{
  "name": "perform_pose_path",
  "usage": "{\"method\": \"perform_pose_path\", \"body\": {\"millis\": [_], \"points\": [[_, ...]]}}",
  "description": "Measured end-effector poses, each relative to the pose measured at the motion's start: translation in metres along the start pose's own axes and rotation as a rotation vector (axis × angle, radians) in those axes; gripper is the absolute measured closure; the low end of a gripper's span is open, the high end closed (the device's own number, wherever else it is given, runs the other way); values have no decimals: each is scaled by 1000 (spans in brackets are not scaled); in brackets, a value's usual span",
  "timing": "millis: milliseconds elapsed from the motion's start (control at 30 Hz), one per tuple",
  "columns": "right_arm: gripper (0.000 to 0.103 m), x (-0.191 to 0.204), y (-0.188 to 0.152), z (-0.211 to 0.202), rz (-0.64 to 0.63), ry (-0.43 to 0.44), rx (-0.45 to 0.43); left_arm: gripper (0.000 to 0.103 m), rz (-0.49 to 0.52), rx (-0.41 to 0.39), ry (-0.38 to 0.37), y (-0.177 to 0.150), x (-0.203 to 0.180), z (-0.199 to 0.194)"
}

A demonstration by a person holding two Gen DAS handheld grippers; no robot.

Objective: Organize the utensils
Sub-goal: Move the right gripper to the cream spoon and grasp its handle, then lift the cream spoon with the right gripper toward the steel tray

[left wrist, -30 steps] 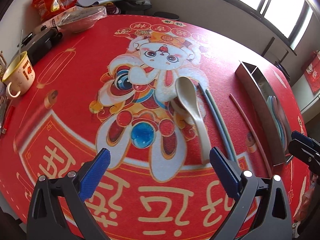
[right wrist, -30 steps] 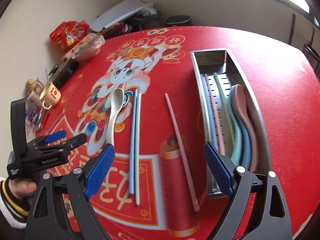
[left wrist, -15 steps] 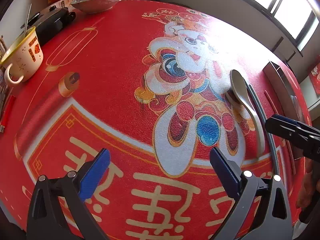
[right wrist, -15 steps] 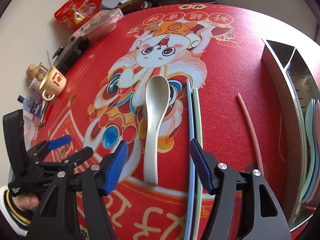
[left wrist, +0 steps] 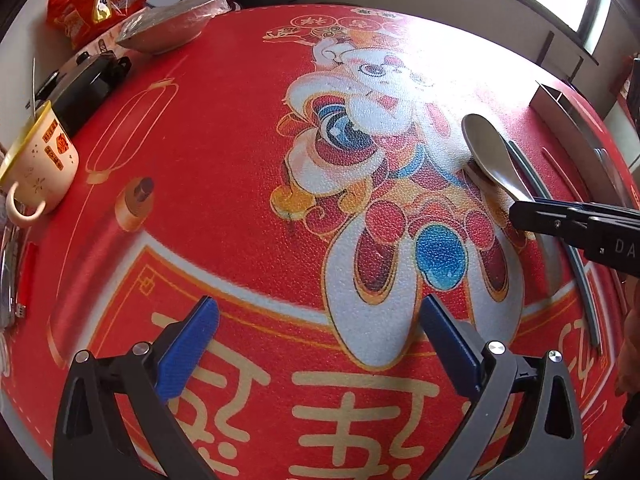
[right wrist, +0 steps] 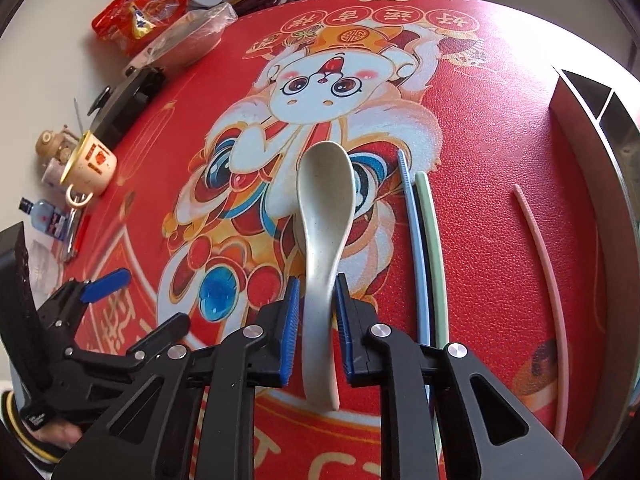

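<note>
My right hand-held gripper (right wrist: 316,320) is closing its jaws on the spoon (right wrist: 324,216), whose handle runs between the blue pads while its bowl lies ahead on the red worktop (right wrist: 480,120). I cannot tell whether the pads press on it yet. My left hand-held gripper (left wrist: 316,344) hangs with its jaws wide apart and nothing between them, over the printed characters.

Just right of the spoon lie a blue chopstick (right wrist: 414,240) and a green chopstick (right wrist: 432,248), side by side and close to my right finger. A pink chopstick (right wrist: 548,292) lies apart from them, nearer the steel tray (right wrist: 576,128) at the right edge.

Along the far left rim stand a mug (left wrist: 40,164), a black case (left wrist: 86,88), a wrapped bowl (left wrist: 168,28) and a red snack bag (left wrist: 88,4).

The right view shows the tray's divider and the pink chopstick in full; it also catches a small bottle (right wrist: 46,216) behind the mug. The left view shows my right hand-held gripper from the side, covering the spoon's handle, and only a sliver of the tray.

The middle of the worktop, between mug and spoon, lies open.
</note>
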State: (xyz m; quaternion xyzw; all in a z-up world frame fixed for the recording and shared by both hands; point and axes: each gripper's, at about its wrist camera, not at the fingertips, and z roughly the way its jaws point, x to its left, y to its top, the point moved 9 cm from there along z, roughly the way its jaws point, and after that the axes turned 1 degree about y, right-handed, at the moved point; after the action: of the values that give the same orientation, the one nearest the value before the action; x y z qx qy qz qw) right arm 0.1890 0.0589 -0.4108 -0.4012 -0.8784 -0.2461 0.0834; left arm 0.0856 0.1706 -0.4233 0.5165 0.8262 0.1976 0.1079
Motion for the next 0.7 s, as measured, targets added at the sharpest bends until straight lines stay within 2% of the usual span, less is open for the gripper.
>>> {"method": "perform_pose_path", "body": {"millis": [700], "points": [[91, 12, -4, 6, -31, -11, 33, 5, -33, -22, 25, 3, 0, 1]]}}
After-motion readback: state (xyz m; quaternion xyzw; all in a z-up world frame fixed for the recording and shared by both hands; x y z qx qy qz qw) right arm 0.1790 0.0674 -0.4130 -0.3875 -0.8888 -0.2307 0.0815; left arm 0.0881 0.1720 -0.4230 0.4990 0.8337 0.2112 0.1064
